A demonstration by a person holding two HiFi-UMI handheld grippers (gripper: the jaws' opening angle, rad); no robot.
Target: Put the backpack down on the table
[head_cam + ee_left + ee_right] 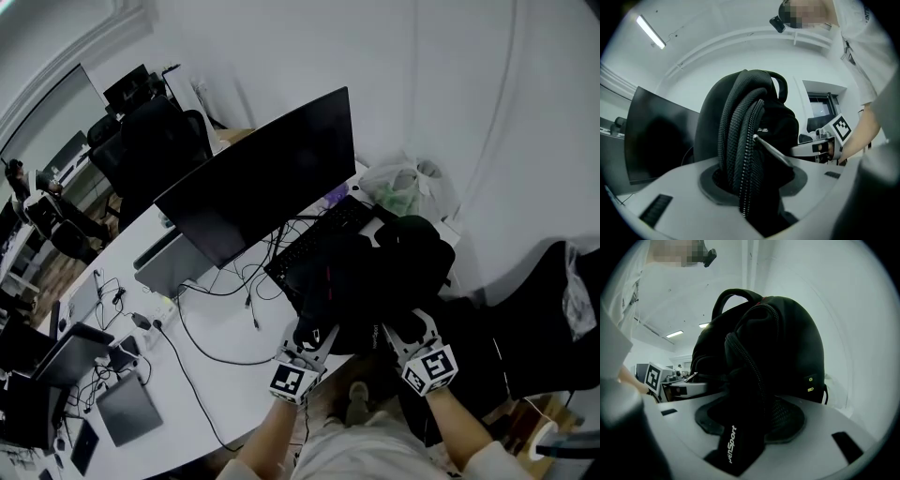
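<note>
A black backpack stands upright on the white table, at its near edge beside a keyboard. My left gripper is at the pack's lower left and my right gripper at its lower right, both level. In the left gripper view a padded strap and zipper edge of the backpack runs between the spread jaws of the left gripper. In the right gripper view a black strap with white print lies loose between the wide jaws of the right gripper. Neither gripper presses on it.
A large dark monitor stands behind the keyboard, with cables trailing across the table. A plastic bag lies past the backpack near the wall. A laptop and small devices sit at the left. A dark chair is at the right.
</note>
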